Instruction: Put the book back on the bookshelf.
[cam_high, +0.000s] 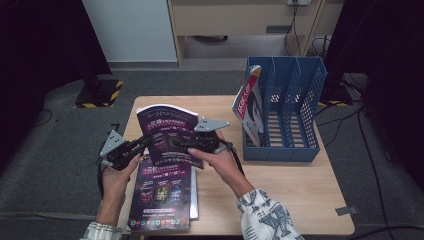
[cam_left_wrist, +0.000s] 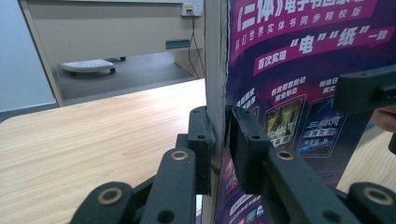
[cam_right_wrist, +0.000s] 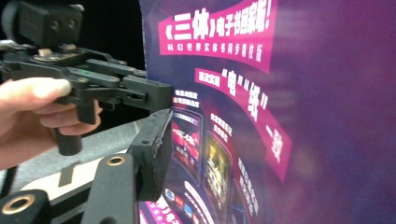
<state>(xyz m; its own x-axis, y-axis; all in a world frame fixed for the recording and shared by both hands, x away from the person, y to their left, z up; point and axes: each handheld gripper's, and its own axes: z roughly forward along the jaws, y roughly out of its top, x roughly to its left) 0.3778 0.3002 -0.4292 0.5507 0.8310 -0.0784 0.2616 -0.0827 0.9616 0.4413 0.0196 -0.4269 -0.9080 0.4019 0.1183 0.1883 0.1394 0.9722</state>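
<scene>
A purple magazine (cam_high: 167, 127) stands upright over the table between both grippers. My left gripper (cam_high: 145, 142) is shut on its left edge; in the left gripper view both pads of the left gripper (cam_left_wrist: 222, 140) press the spine of the magazine (cam_left_wrist: 299, 56). My right gripper (cam_high: 175, 142) sits at the cover's lower middle. In the right gripper view, one pad (cam_right_wrist: 149, 149) stands just off the cover (cam_right_wrist: 280, 93), and the other jaw is hidden behind the magazine. The left gripper (cam_right_wrist: 154, 95) also grips the far edge there.
A second purple magazine (cam_high: 162, 195) lies flat on the wooden table (cam_high: 280, 185) below the hands. A blue file rack (cam_high: 290, 100) stands at the table's back right, with a red-and-white magazine (cam_high: 248, 105) leaning in its left slot.
</scene>
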